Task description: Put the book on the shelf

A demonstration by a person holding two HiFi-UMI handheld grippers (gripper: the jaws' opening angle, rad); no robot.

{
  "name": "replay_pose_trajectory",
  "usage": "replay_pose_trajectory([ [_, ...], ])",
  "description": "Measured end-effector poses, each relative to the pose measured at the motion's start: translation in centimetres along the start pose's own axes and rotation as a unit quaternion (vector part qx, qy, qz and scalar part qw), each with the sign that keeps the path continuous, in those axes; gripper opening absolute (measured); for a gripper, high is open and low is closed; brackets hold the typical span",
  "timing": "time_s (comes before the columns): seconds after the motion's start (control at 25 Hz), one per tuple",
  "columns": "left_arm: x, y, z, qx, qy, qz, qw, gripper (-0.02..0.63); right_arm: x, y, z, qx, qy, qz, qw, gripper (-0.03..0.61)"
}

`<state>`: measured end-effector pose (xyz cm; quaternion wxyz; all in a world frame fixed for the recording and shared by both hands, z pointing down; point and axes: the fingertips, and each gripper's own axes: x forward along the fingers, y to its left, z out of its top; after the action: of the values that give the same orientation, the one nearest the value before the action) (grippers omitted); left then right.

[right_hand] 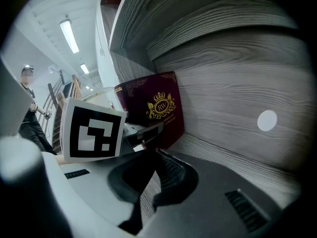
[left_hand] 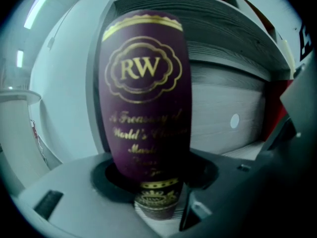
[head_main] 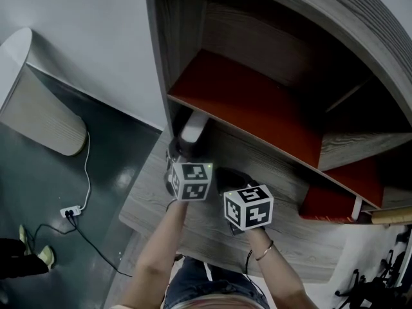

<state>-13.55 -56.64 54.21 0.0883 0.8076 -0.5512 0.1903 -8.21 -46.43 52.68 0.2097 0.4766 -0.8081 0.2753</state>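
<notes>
A maroon book (left_hand: 146, 93) with gold "RW" lettering stands upright on the grey wooden shelf (head_main: 283, 176), at its left end by the side wall. From above, only its white page edge (head_main: 193, 127) shows. My left gripper (left_hand: 153, 182) is open with the book's spine between its jaws, and a dark gap shows on each side. In the head view the left gripper (head_main: 183, 153) is right at the book. My right gripper (right_hand: 156, 155) is shut on nothing, just right of the left one, and the book (right_hand: 158, 110) stands ahead of it. Its marker cube (head_main: 248, 206) hides its jaws from above.
A red-floored compartment (head_main: 251, 102) lies above the wooden shelf, with red items (head_main: 335, 201) further right. A beige ribbed object (head_main: 38, 118) stands on the floor at left, beside a cable and socket (head_main: 71, 211). A person (right_hand: 27, 108) stands far off down a corridor.
</notes>
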Motion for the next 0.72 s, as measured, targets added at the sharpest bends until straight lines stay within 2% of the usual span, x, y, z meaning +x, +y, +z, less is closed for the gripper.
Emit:
replay_pose_trajectory([
  [0.52,-5.3,0.6,-1.7,-0.014,0.000,0.014,0.9998,0.249,-2.1,1.1,-0.5,-0.001,-0.014,-0.009,1.000,0.009],
  [0.72,-8.4,0.4,-2.6,-0.016,0.002,0.008,0.9998,0.249,-3.3,1.8,-1.0,0.004,-0.024,-0.015,1.000,0.009],
])
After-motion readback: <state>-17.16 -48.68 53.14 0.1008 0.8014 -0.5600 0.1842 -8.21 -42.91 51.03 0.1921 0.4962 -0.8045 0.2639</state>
